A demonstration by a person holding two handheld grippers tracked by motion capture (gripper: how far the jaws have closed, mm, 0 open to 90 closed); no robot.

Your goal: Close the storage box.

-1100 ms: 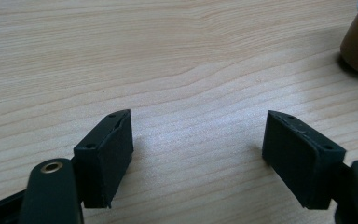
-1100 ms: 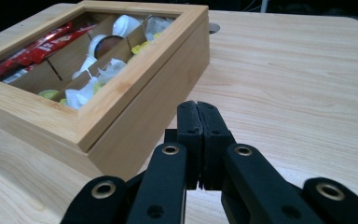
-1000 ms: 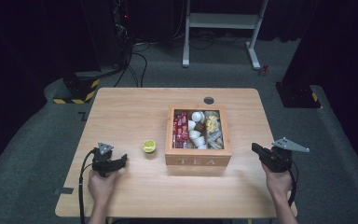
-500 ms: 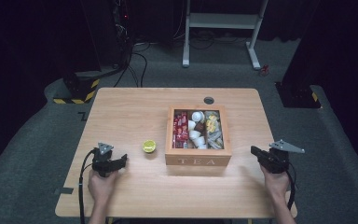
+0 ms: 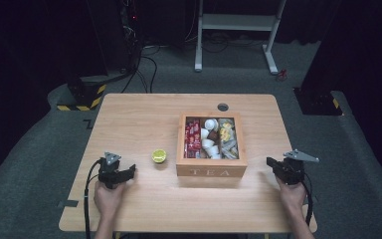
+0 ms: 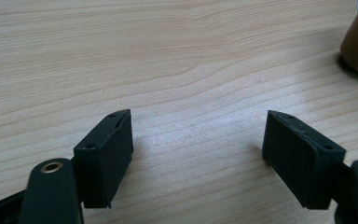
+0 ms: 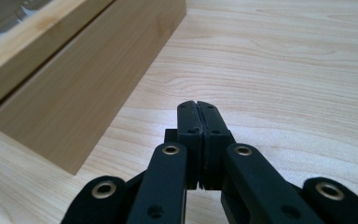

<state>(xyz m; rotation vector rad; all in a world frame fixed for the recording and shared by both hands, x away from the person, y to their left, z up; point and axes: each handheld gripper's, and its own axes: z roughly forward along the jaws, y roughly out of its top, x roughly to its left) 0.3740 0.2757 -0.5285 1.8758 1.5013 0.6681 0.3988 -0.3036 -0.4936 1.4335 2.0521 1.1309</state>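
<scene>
Small brown capsule (image 5: 159,156), yellow-green top, upright on table, left of tea box.

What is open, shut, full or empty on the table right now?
Tea box: open at the top, full of packets and little cups.
Small pod: upright, lid sealed, left of the box.
Left gripper: fingers open, nothing between them.
Right gripper: fingers shut, empty.
</scene>
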